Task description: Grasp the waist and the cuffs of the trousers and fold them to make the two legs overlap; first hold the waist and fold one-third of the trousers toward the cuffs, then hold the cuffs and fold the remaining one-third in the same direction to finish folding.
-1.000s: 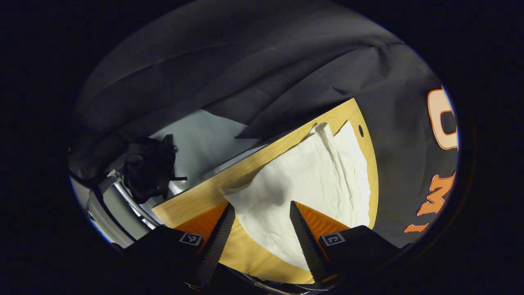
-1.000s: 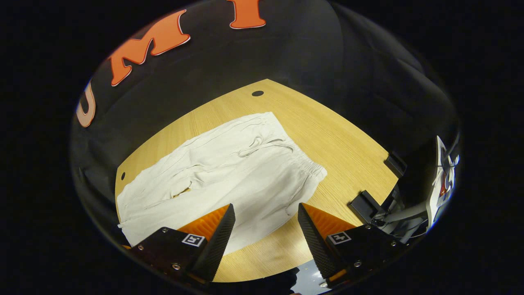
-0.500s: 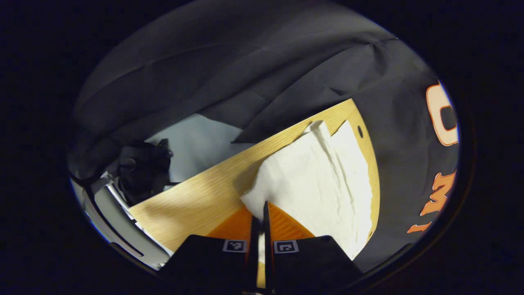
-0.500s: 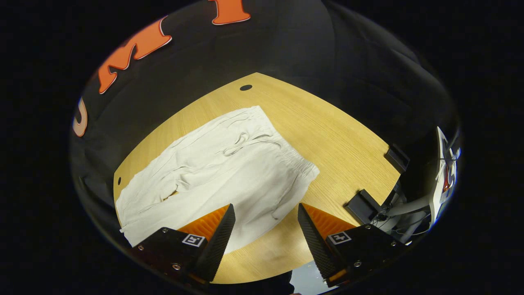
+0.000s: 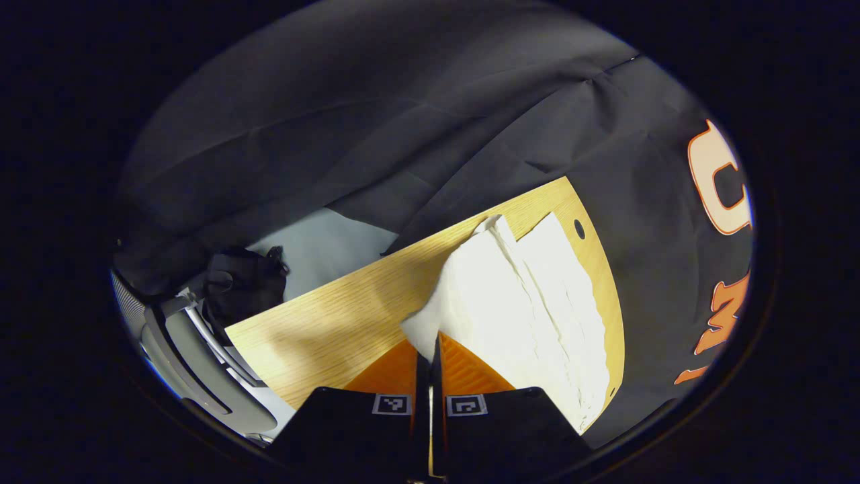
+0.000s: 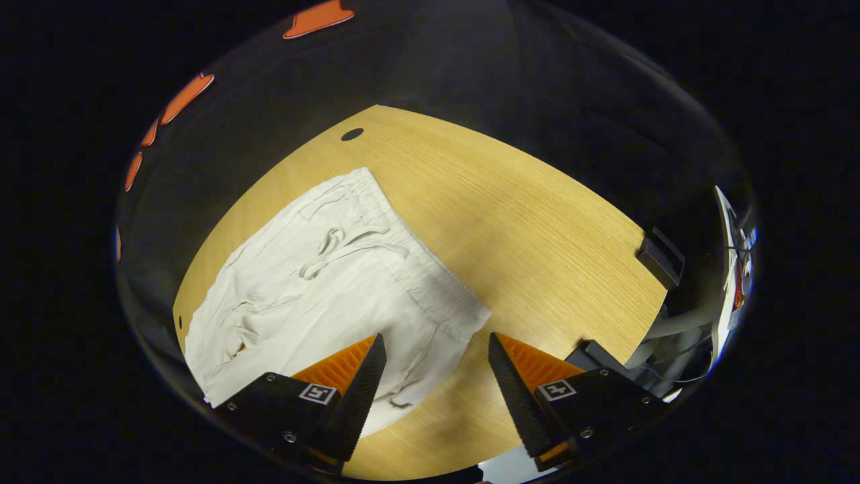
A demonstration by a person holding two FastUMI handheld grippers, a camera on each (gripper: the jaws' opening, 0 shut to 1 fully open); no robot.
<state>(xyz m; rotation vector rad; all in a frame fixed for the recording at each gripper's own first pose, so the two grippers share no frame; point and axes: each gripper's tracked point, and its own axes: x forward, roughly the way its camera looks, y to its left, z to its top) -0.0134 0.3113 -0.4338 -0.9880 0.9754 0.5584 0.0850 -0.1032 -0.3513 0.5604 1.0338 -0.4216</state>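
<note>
Lying spread on the wooden table (image 6: pixel 537 222) are the pale trousers (image 6: pixel 322 282), flat for the most part and creased along their length; in the right gripper view the elastic waist (image 6: pixel 430 282) with its drawstring faces the open middle of the tabletop, while the legs run off toward the table's far left edge near the black booth cloth (image 6: pixel 470 67); the right gripper (image 6: pixel 435 363) hangs above the near waist corner with its jaws wide apart, nothing between them, the cloth's corner lying just beyond the gap; two dark clamps (image 6: pixel 662 255) sit on the table's right edge, well apart from the garment.

In the left gripper view the left gripper (image 5: pixel 428 356) has its jaws pressed together on a corner of the trousers (image 5: pixel 537 302) at the leg end; I take this pinched part for a cuff, though the hem itself is too bunched to make out; the fabric rises to a small peak where the fingers meet and falls away from there across the table (image 5: pixel 322 329); the rest of the legs lies along the tabletop toward a small round hole (image 5: pixel 579 230) near the far corner; beyond the table's left edge there is a dark crumpled bag (image 5: pixel 242 289) resting on something grey, and pale floor (image 5: pixel 322 245) under the hanging cloth.
</note>
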